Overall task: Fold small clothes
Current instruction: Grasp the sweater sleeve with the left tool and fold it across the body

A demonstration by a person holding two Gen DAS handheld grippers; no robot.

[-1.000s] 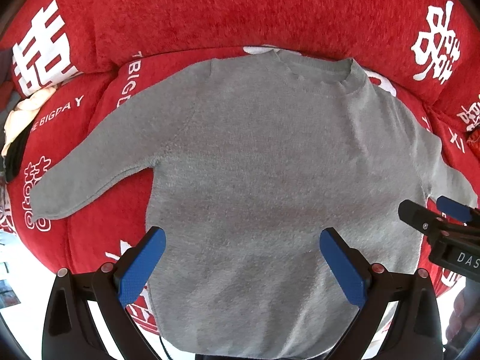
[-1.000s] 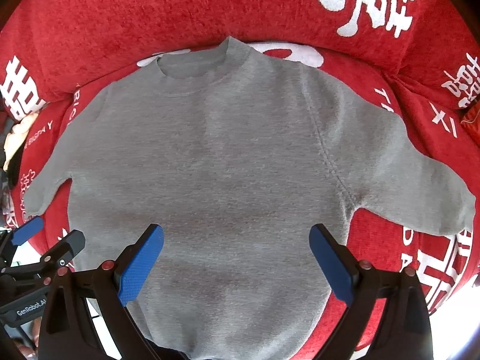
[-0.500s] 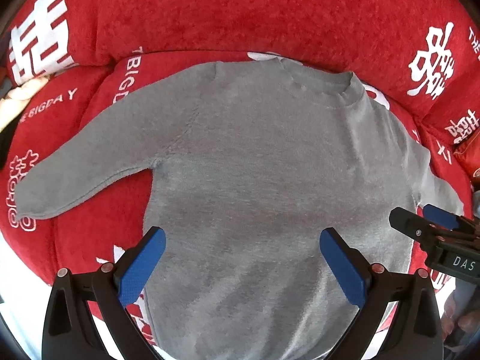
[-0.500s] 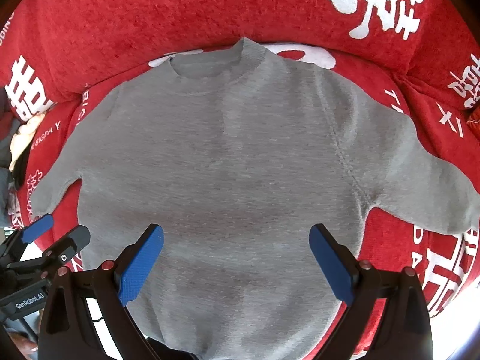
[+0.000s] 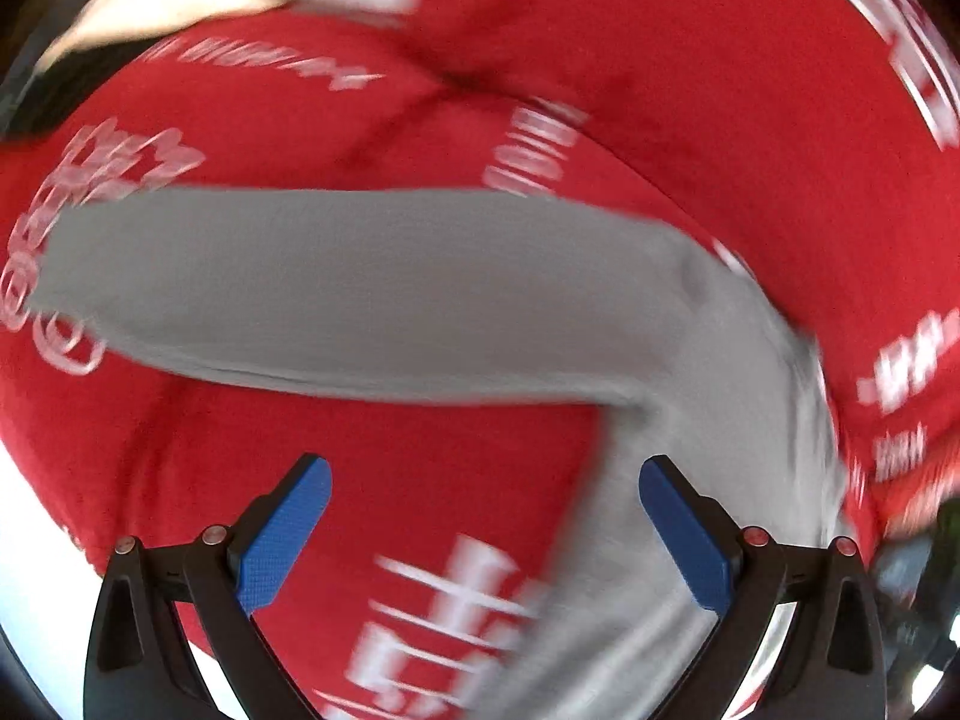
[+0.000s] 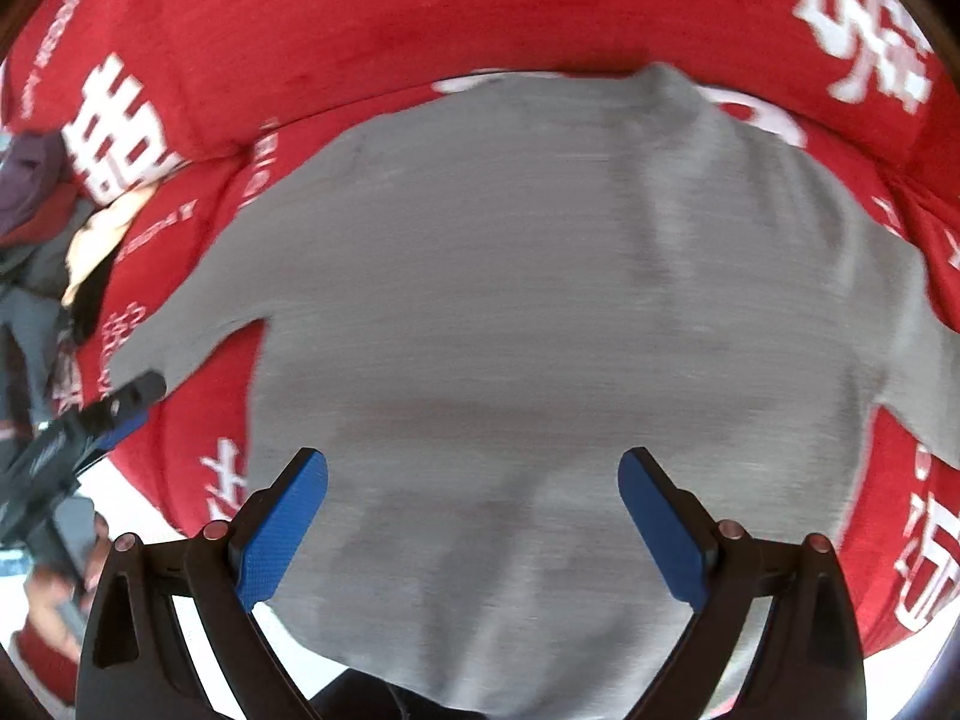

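Grey sweater (image 6: 540, 312) flat on red sofa (image 6: 420, 18), sleeve outstretched; both grippers spread

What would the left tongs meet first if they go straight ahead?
Probably the sleeve of the grey sweater: it lies across the view ahead of the open left tongs, on the red cover. The picture is blurred, so depth is unclear.

Grey sweater (image 6: 540, 312) spread flat, sleeves out.
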